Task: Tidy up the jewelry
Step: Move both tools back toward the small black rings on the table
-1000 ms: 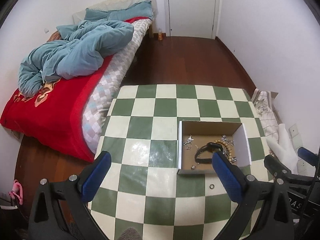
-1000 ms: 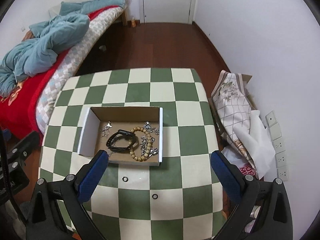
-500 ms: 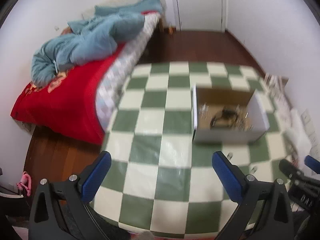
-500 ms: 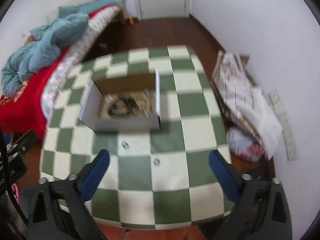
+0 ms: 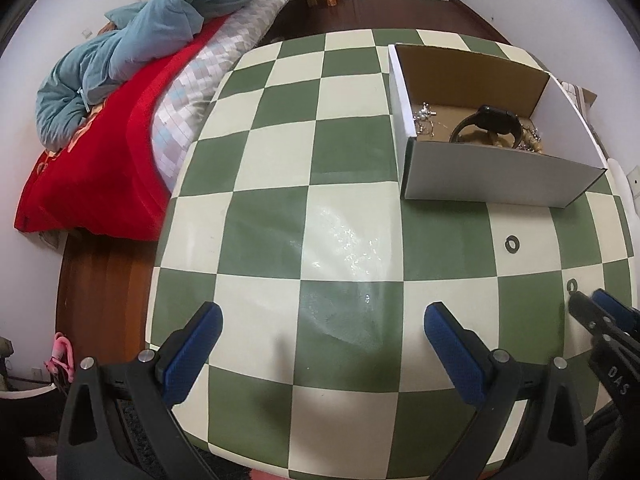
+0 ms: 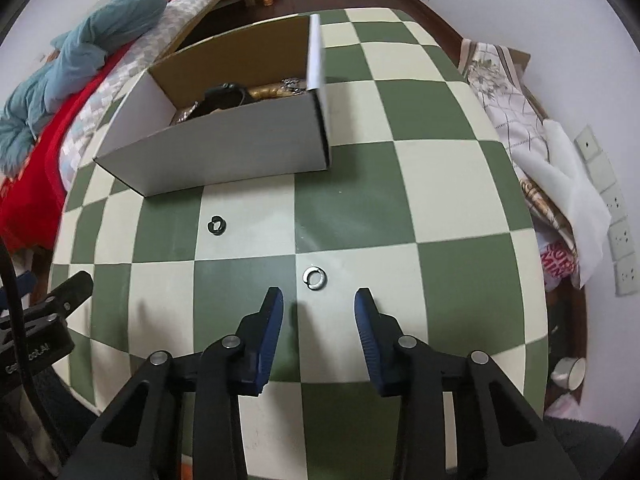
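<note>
An open cardboard box (image 5: 488,178) (image 6: 224,156) stands on the green-and-cream checkered table (image 5: 320,240). It holds a black band (image 5: 490,122) (image 6: 224,94), a bead bracelet and silver pieces. Two rings lie loose on the table in front of the box: a dark one (image 6: 216,225) (image 5: 512,243) and a silver one (image 6: 315,277) (image 5: 572,284). My right gripper (image 6: 319,304) is open, low over the table, with the silver ring just ahead of its fingertips. My left gripper (image 5: 320,322) is wide open and empty over bare table, left of both rings.
A bed (image 5: 132,120) with a red cover and a blue duvet lies left of the table. Folded cloths and a white bag (image 6: 536,128) sit against the wall on the right. A cup (image 6: 568,374) stands on the floor at the lower right.
Both grippers have come down from high above to low over the table. The right gripper's jaws have narrowed and now stand just behind the silver ring.
</note>
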Demonstrator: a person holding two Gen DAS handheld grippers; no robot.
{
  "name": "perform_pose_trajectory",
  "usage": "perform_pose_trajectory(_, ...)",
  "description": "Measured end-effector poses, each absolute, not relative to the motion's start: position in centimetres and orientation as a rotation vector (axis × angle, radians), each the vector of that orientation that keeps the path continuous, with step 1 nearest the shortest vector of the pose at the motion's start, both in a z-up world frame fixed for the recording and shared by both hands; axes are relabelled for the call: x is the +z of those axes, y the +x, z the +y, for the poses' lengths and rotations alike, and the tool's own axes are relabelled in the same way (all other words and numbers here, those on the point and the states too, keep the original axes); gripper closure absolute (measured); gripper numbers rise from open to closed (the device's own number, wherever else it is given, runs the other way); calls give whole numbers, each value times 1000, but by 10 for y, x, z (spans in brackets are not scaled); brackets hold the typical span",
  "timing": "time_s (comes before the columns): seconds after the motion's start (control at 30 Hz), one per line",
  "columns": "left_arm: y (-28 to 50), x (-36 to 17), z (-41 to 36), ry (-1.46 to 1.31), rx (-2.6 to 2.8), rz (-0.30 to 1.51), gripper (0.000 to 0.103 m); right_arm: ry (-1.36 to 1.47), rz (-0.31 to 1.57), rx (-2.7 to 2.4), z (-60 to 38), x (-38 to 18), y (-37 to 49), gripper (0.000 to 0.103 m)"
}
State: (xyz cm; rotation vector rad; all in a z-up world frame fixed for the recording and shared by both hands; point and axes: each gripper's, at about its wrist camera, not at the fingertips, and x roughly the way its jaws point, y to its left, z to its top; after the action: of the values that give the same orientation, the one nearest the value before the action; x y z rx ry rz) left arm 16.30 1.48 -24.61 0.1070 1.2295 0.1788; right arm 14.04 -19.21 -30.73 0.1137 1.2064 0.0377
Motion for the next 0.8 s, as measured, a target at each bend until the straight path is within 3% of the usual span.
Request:
perform_pose_trajectory(0.17,167,-248,13,100,169,1235,0,72,1209,35,-180,-316,147,84)
perform_pose_trajectory(0.23,169,-248,11,100,158,1235,0,42,1197,30,-177,-316,148,103)
perform_pose_trajectory(0.63,195,-262,-56,41,-76,1274,1,239,1146,-12,-239,-297,139,103)
perform_pose_trajectory(0.7,202,-266,-68,52,-107,1278,7,263,1157,-22,-248,-296,138,103)
perform_pose_trajectory(0.8,208,-274,-85,71,-148,1297,26,281,1159,-46,-258,-295,138,103)
